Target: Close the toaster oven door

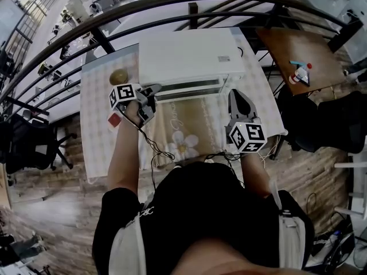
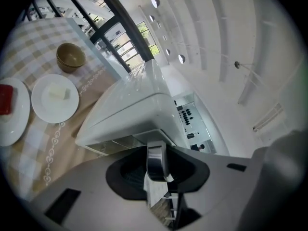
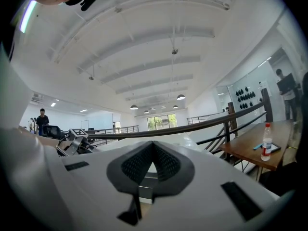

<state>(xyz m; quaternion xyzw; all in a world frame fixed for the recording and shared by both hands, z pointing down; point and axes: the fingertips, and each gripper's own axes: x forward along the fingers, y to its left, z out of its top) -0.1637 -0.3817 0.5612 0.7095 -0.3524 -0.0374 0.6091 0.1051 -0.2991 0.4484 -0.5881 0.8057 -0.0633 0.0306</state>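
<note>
Left tool (image 2: 156,149) grips shiny metal handle (image 2: 155,163) of white toaster oven (image 2: 130,107)

In sight are one white box-shaped toaster oven (image 1: 189,59), two round white plates (image 2: 45,109), one olive-brown round bowl (image 2: 70,57), one red block (image 2: 5,100), one pale square piece (image 2: 58,93), one clear red-capped plastic bottle (image 3: 266,143) and one brown wooden table (image 1: 287,44).

White toaster oven (image 1: 189,59) stands with door (image 1: 189,89) ajar.

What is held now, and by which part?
The left gripper holds the toaster oven door by its metal handle; the right gripper is shut on nothing.
</note>
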